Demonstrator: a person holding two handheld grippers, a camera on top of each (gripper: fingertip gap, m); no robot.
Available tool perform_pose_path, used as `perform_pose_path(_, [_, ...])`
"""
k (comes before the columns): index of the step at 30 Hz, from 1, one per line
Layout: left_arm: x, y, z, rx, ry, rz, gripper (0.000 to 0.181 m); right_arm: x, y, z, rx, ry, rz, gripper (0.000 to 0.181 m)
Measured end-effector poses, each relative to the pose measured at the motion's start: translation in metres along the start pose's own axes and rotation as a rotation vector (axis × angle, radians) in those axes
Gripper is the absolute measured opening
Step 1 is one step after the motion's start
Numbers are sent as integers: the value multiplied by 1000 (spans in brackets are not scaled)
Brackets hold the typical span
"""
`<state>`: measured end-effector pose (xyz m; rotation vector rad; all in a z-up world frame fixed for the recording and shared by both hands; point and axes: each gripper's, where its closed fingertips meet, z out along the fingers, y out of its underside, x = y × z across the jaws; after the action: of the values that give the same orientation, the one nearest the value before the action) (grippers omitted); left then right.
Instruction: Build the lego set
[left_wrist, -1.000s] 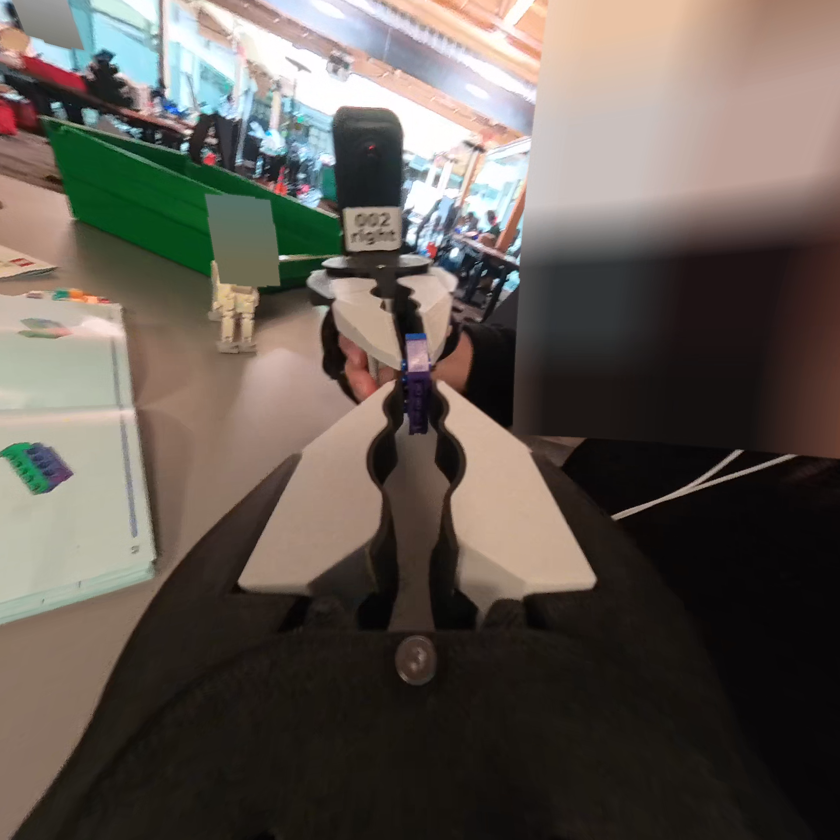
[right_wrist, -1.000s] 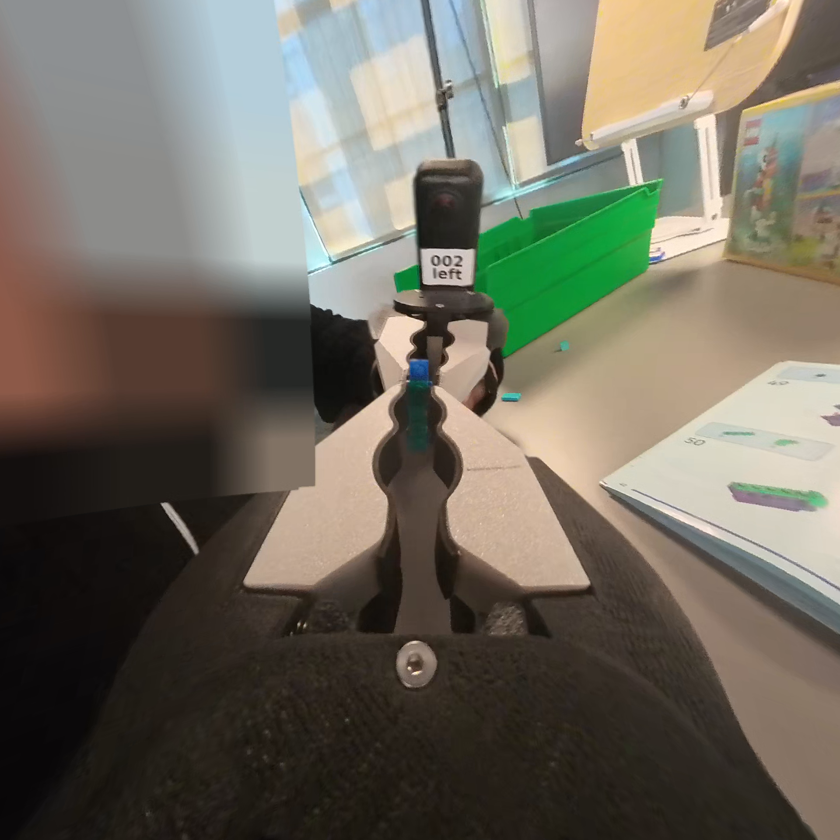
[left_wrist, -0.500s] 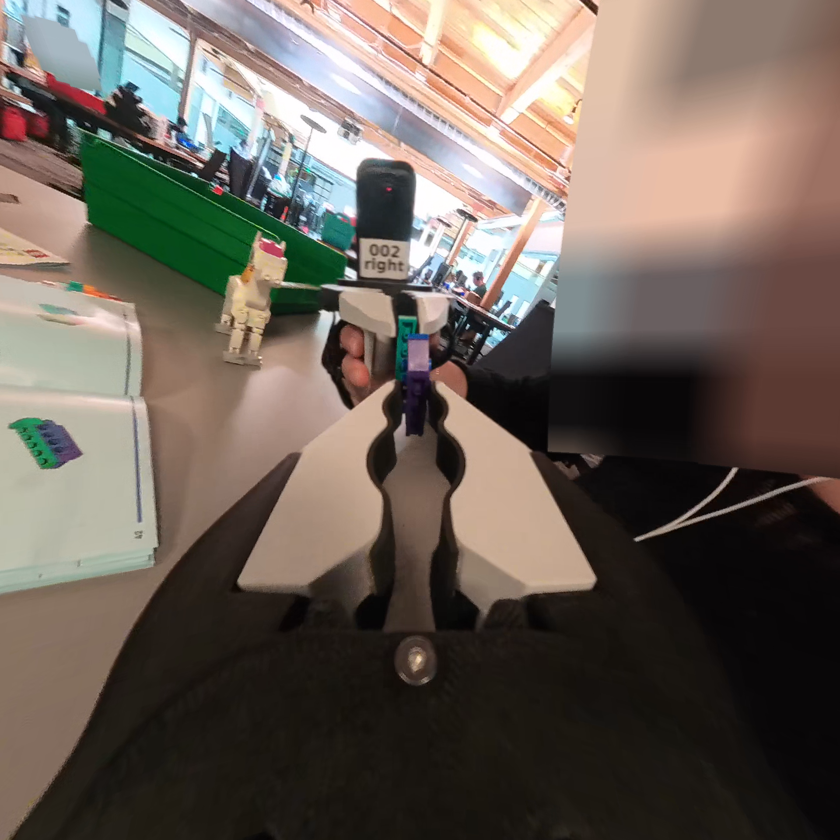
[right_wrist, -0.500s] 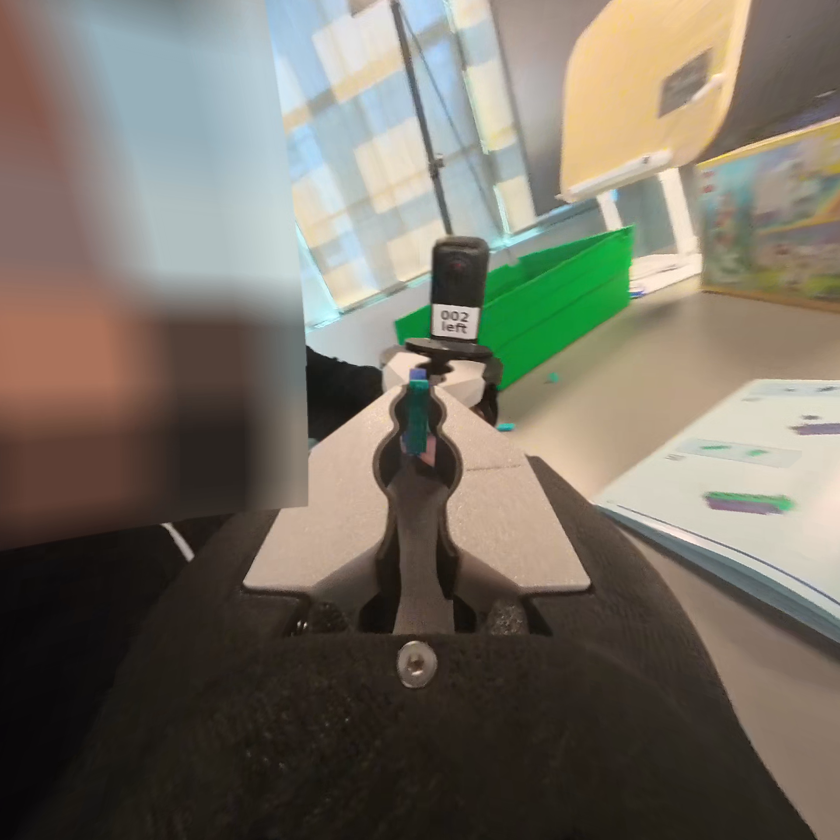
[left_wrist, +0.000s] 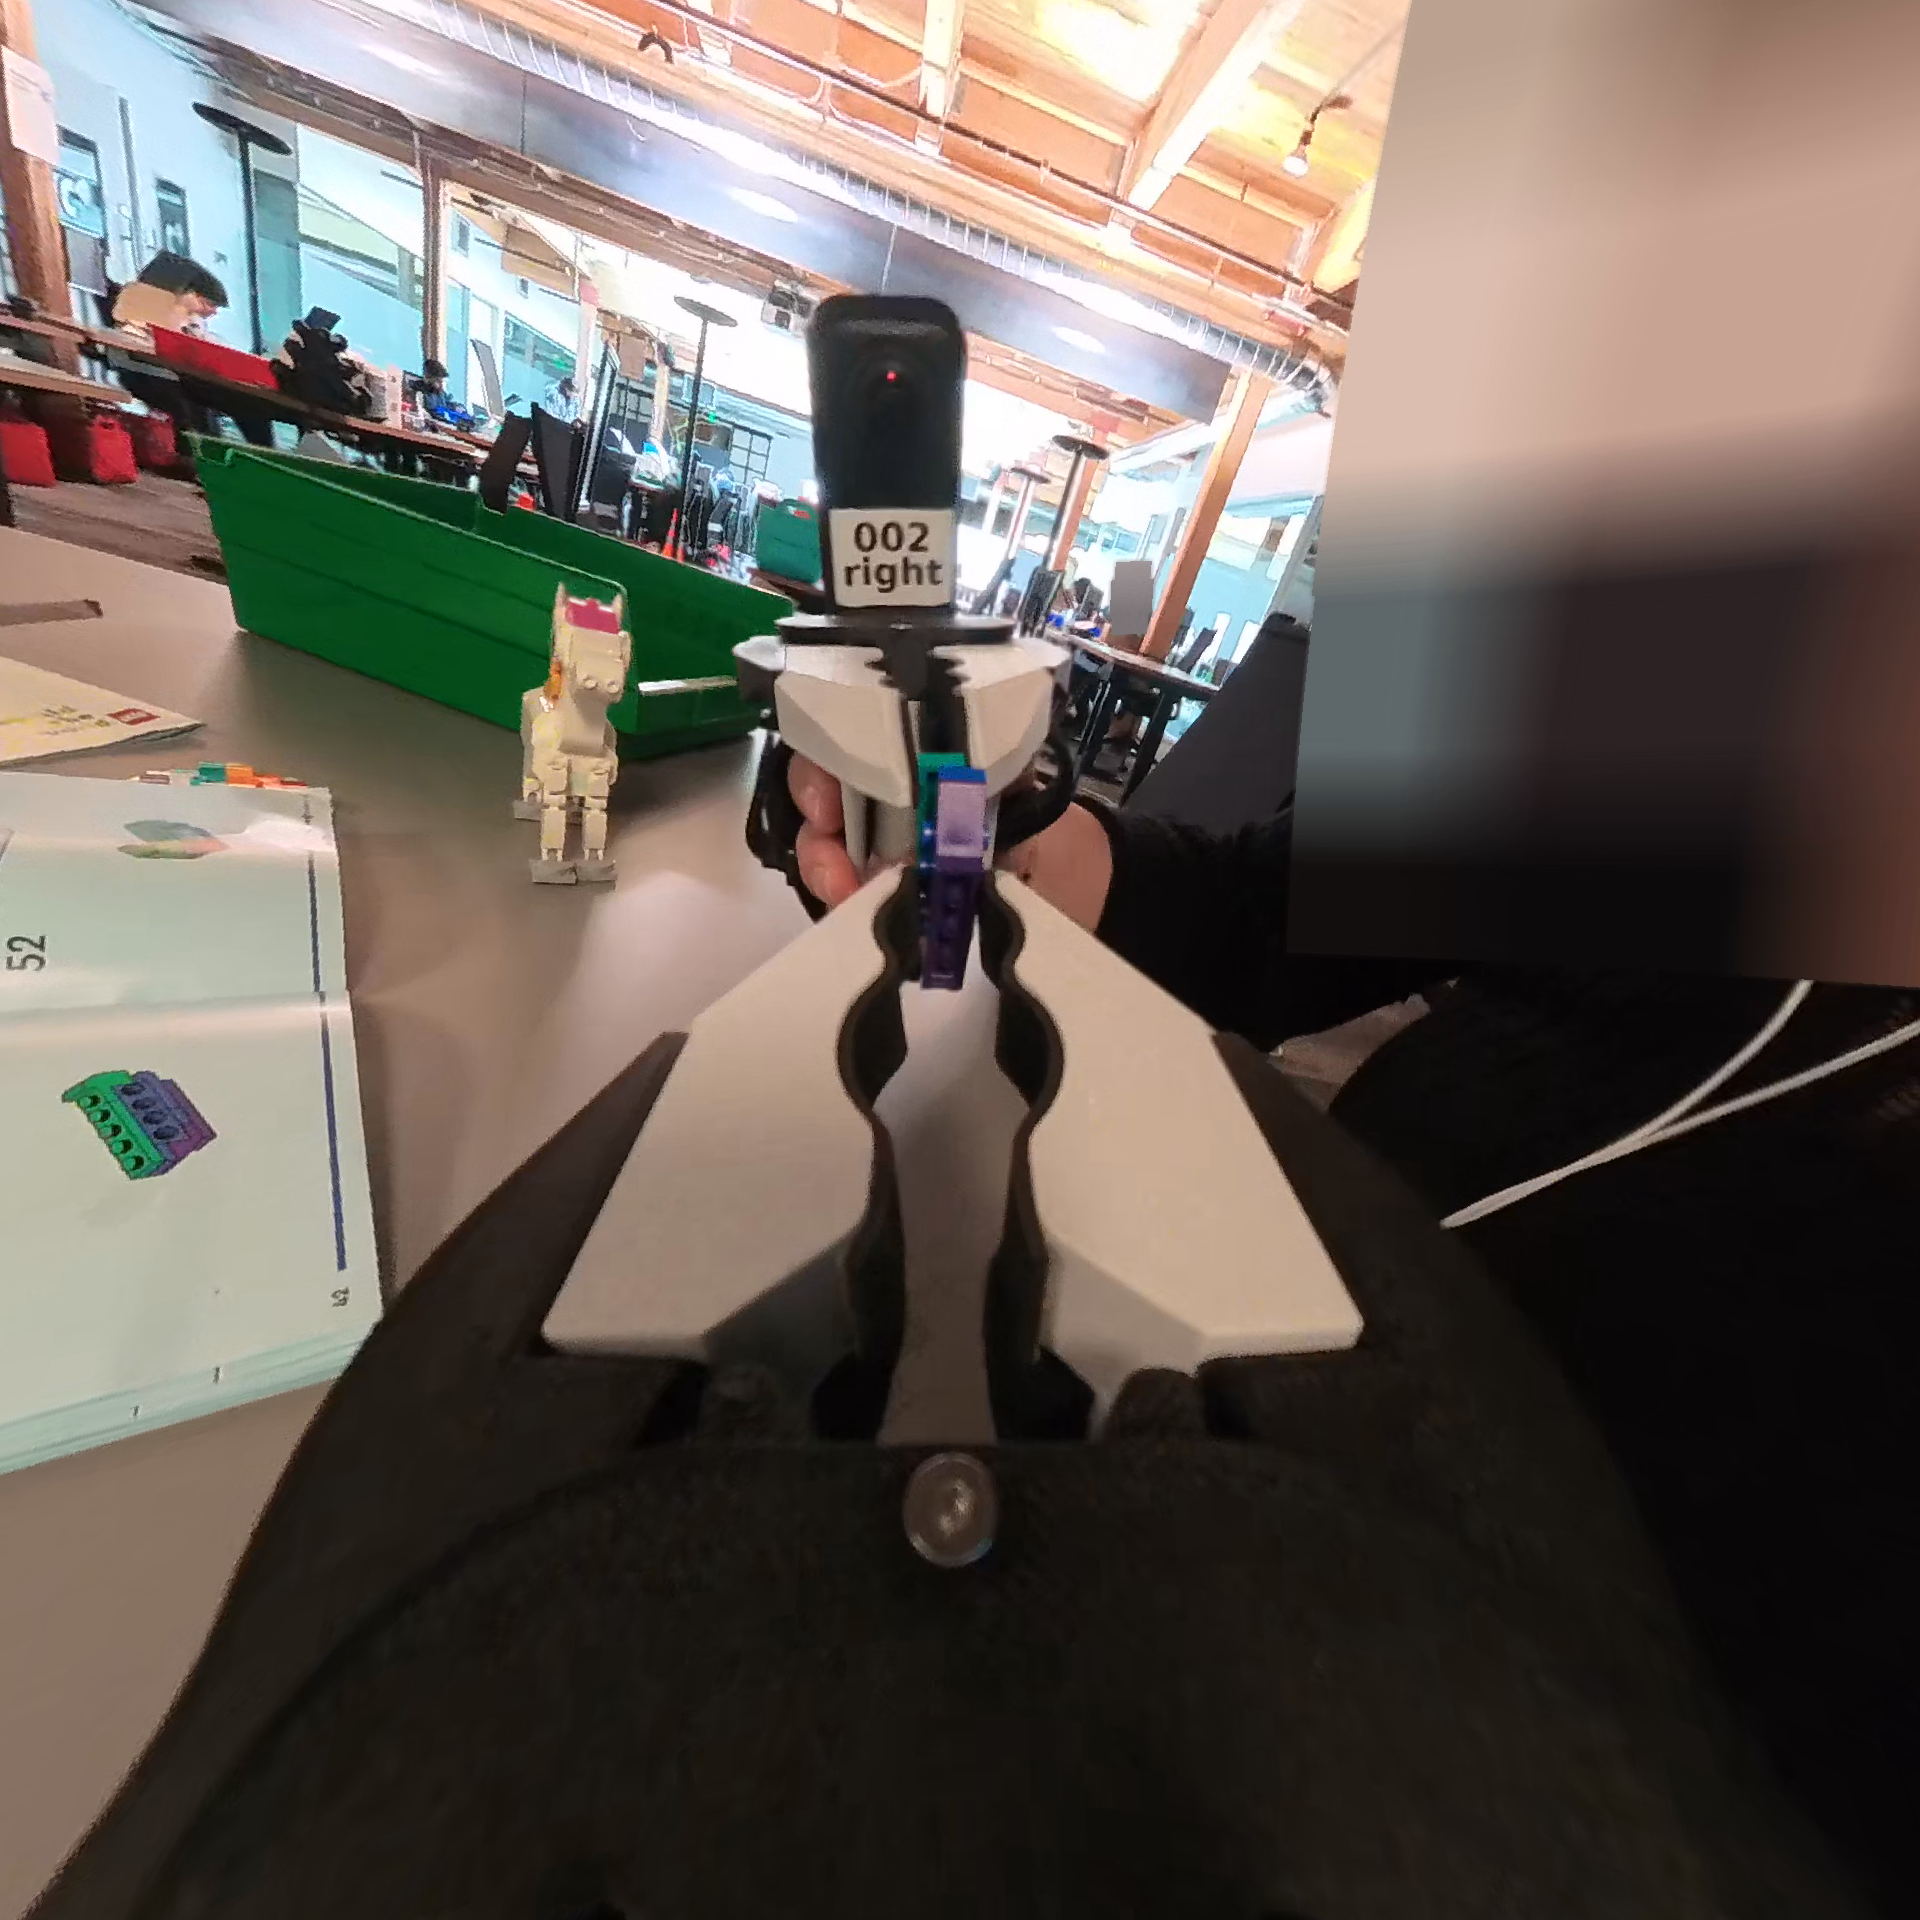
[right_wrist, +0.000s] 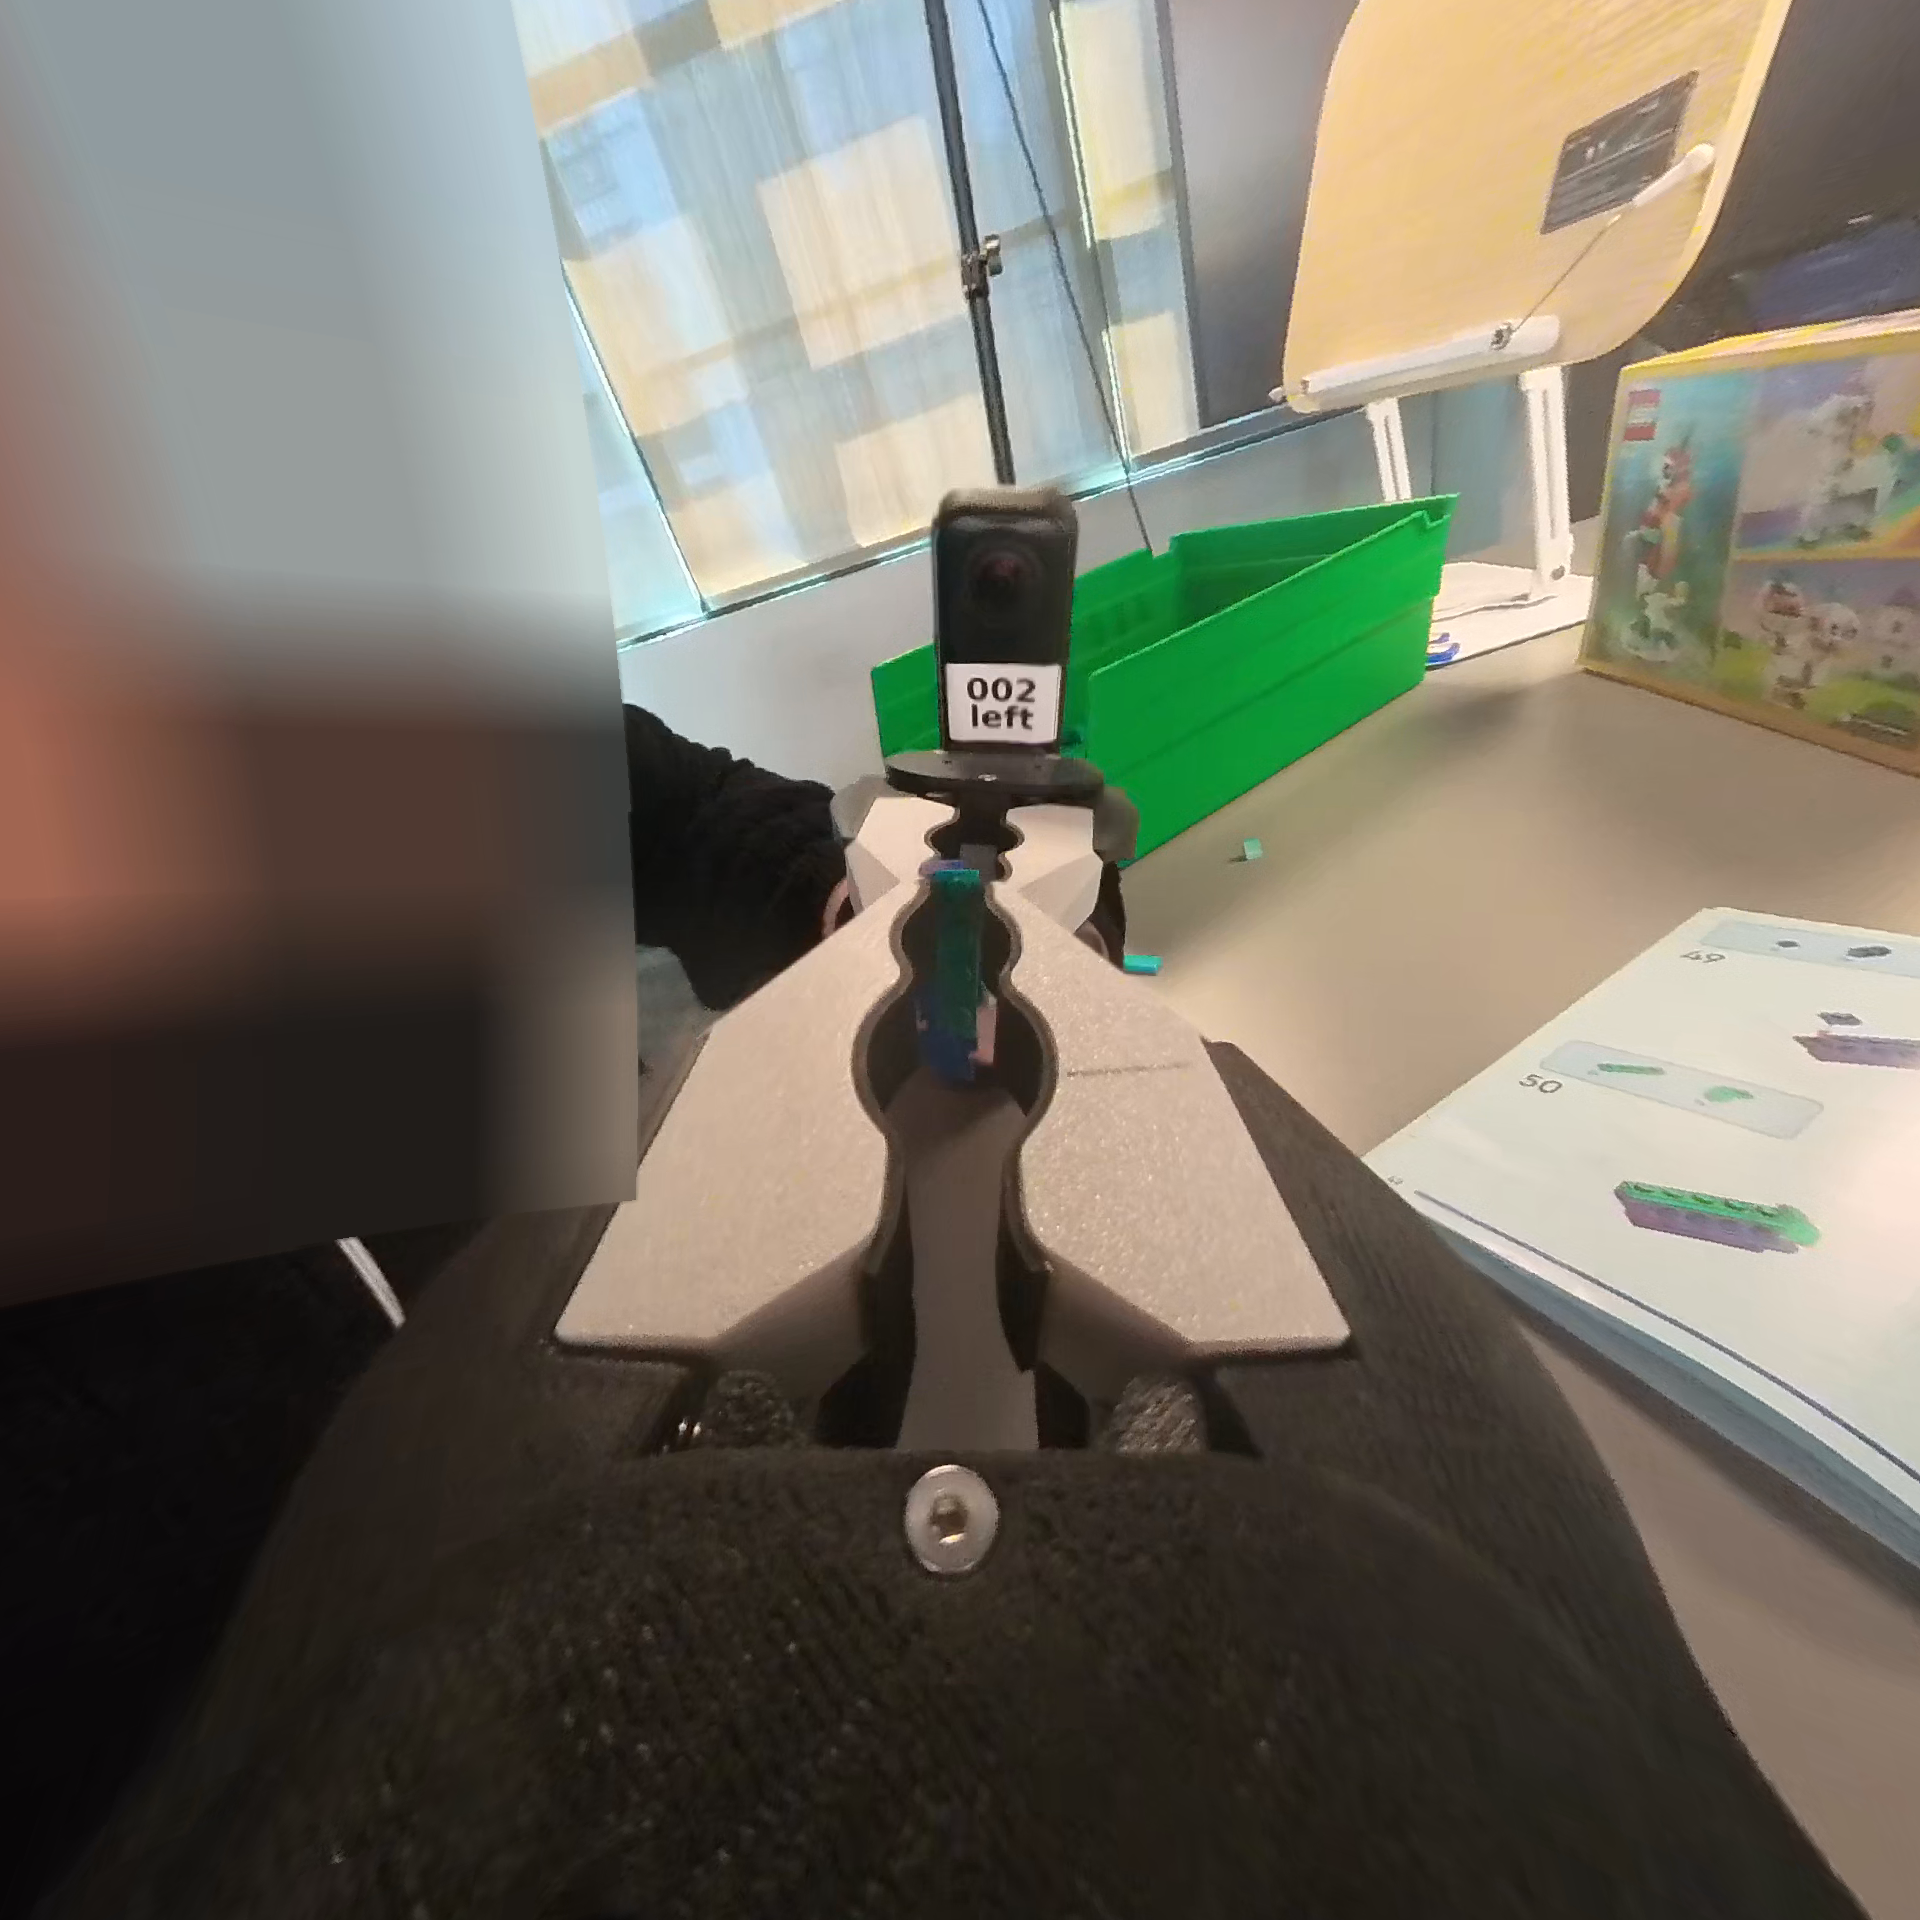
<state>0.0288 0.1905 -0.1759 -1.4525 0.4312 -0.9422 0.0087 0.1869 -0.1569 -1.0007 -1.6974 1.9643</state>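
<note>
My left gripper (left_wrist: 951, 914) has its pale grey fingers pinched onto a small purple-and-lilac brick stack (left_wrist: 954, 883), held edge-on above the grey tabletop (left_wrist: 468, 935). Facing it, my right gripper (right_wrist: 956, 961) is clamped on a thin green brick piece (right_wrist: 958, 951) with blue at its near end — the two pieces meet tip to tip between the tools, though I cannot tell whether they have locked. A white brick-built unicorn figure (left_wrist: 575, 764) stands beside the long green plastic bin (left_wrist: 436, 592). The open pale-blue instruction booklet (left_wrist: 166, 1091) lies on the table — the printed cardboard set box (right_wrist: 1766, 540) stands farther off.
</note>
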Motion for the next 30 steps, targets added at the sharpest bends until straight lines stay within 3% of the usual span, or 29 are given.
perform_pose_path(1, [1,0,0,-4,0,3,10,-1,0,0,1,-10,-1,6])
perform_pose_path(7, [1,2,0,-20,-1,3,10,-4,1,0,16,-43,-8,6])
perform_pose_path(19, [-5,6,4,-41,-87,63,10,1,10,11,1,34,-82,6])
perform_pose_path(30, [0,3,5,-8,-48,42,9,-2,9,13,-31,8,-66,10])
